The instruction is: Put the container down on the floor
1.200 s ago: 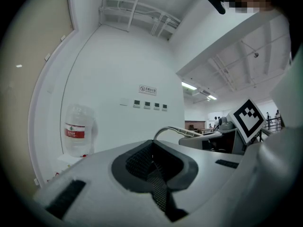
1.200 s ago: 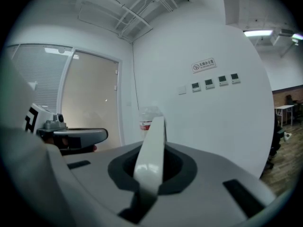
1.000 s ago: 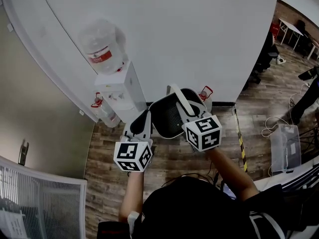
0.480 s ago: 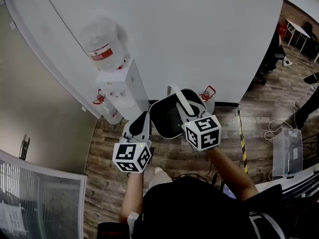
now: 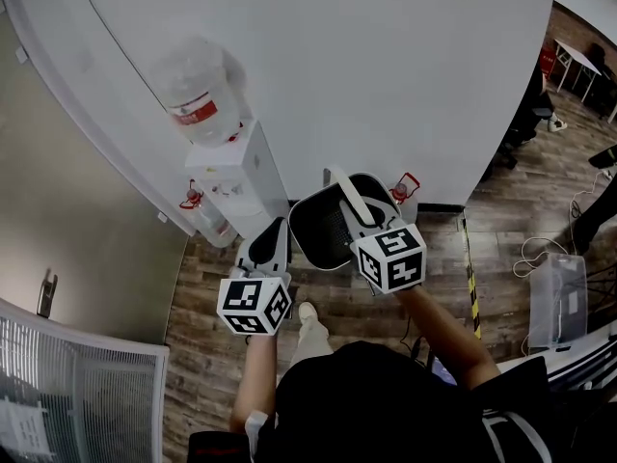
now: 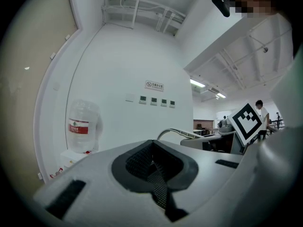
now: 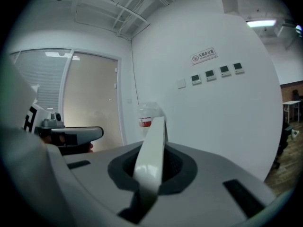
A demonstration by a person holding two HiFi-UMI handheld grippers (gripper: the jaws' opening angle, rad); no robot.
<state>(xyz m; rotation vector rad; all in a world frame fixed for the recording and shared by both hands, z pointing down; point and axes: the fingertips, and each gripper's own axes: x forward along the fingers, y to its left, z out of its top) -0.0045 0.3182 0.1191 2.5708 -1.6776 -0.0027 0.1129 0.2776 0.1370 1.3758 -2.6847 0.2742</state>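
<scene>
Compared with one second before, a light shoe (image 5: 307,313) of the person has come into the head view, below and between the two grippers. The grip itself is the same as before.

The right gripper (image 5: 362,222) stays closed on the white handle (image 7: 152,150) of the container (image 5: 323,230); in the right gripper view the handle rises straight out from between its jaws. The container is dark and oval. It hangs in the air just in front of this gripper, above the wooden floor (image 5: 337,302), not set down. Inside it only a dark perforated bottom shows.

The left gripper (image 5: 273,239) has its jaws together with nothing between them. Its tip is just beside the left rim of the container; I cannot tell if it touches.

Further ahead of the left gripper a white water dispenser (image 5: 246,177) stands at the wall, with a clear bottle (image 5: 198,90) with a red label upside down on top. Behind the container, a clear jug with a red handle (image 5: 403,187) stands at the foot of the wall. Far to the right of the right gripper a clear plastic box (image 5: 549,302) lies on the floor; its content I cannot make out.
</scene>
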